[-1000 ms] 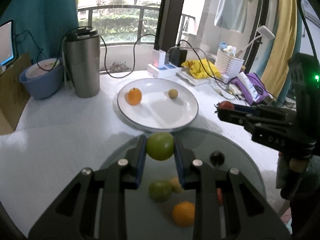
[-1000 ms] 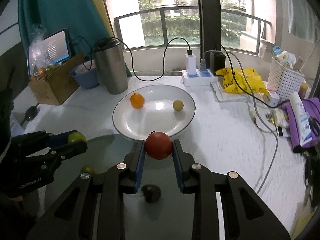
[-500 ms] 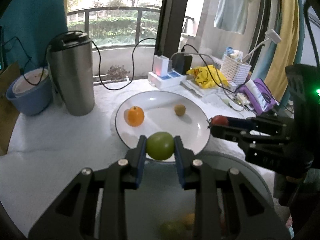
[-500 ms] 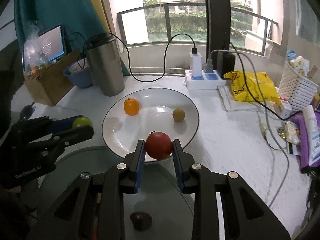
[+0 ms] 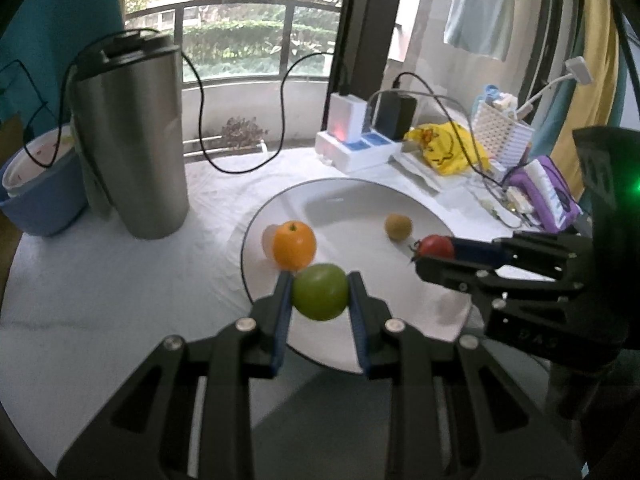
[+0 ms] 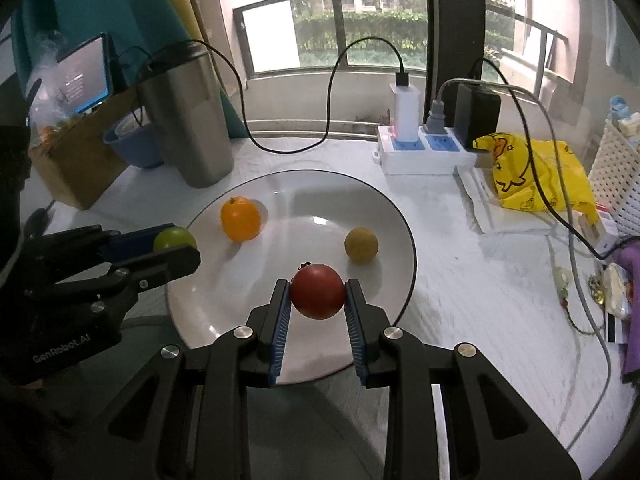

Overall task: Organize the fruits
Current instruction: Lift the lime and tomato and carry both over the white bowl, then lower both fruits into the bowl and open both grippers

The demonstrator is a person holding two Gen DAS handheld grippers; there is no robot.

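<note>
White table [image 6: 460,280], bearing a steel tumbler [image 5: 132,140] at its left rear and a power strip [image 6: 420,152] behind the plate. Near its middle lies the white plate [image 6: 384,208], the apparent collecting place for the fruit; on it already rest an orange [image 6: 240,219] toward the left and a small yellow-brown fruit [image 6: 361,245] toward the right, well apart from one another.

Left gripper [image 5: 320,298], clamped on a green fruit [image 5: 319,297] held between its blue pads over the near left rim of the plate, just in front of the orange; whether the two fruits touch cannot be told. Right gripper [image 6: 317,297], clamped on a red fruit [image 6: 317,297] over the near centre of the plate, in front of the yellow-brown fruit and apart from it.

Step in hand, by judgement: both fruits are being carried to the plate, and neither is yet set down. The next move calls for lowering each until it meets the plate, on bare surface clear of the fruit already there, then parting the pads gently, since round fruit is likely to roll.

Orientation: both held fruits are nearly spherical, with no evident long axis. The red fruit shows a small dark stem at its upper far side, pointing up and away from the camera; no stem is visible on the green fruit
</note>
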